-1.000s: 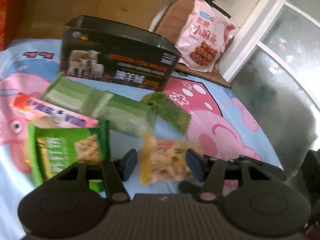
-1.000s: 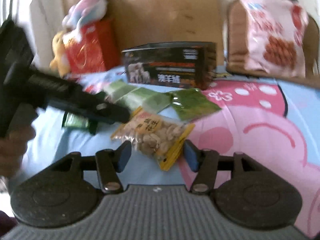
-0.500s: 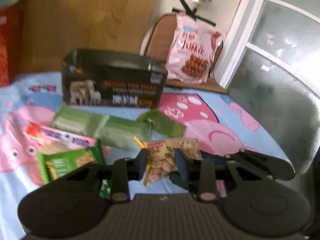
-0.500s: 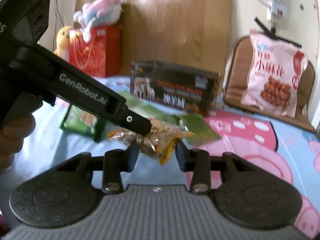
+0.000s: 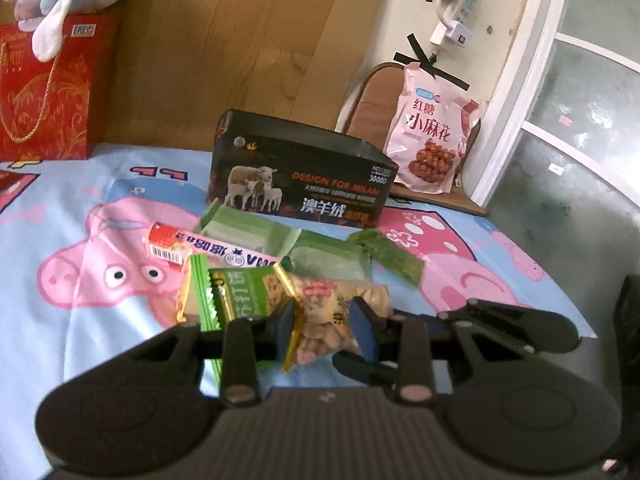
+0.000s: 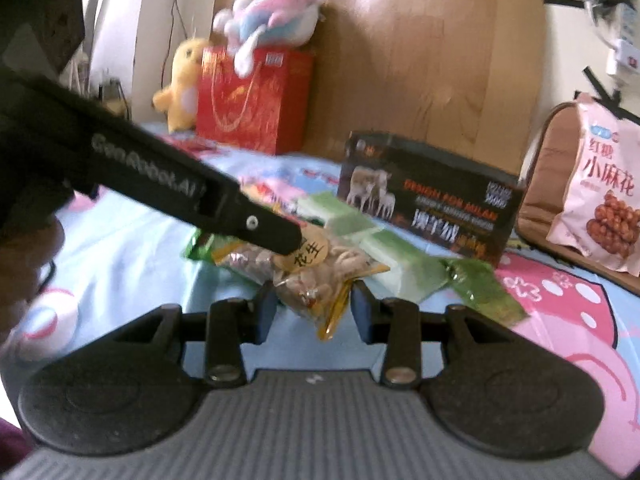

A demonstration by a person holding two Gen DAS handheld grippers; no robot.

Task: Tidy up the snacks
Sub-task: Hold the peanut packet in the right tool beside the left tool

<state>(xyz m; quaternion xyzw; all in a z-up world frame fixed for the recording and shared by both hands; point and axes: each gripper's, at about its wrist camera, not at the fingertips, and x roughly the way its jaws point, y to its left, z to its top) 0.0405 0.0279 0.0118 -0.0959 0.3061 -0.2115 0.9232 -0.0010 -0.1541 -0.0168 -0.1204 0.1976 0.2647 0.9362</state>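
A clear peanut packet (image 5: 332, 312) with a gold edge hangs just above the cartoon sheet (image 5: 80, 216). My left gripper (image 5: 326, 330) is shut on one end of it. My right gripper (image 6: 314, 312) is shut on the other end of the same peanut packet (image 6: 320, 276). In the right wrist view the left gripper's finger (image 6: 256, 224) reaches in from the left onto the packet. An open black box (image 5: 300, 184) with a sheep picture stands behind, also visible as the black box (image 6: 428, 204) in the right wrist view.
On the sheet lie a green cracker packet (image 5: 240, 292), a pink strip packet (image 5: 208, 246), pale green packets (image 5: 328, 258) and a dark green packet (image 5: 388, 256). A pink snack bag (image 5: 432, 140) leans on a chair. A red gift bag (image 5: 44, 88) stands at the back left.
Both grippers have closed on the peanut packet, which lay between open jaws a second ago. The packet has come up off the sheet and both views have tilted upward.
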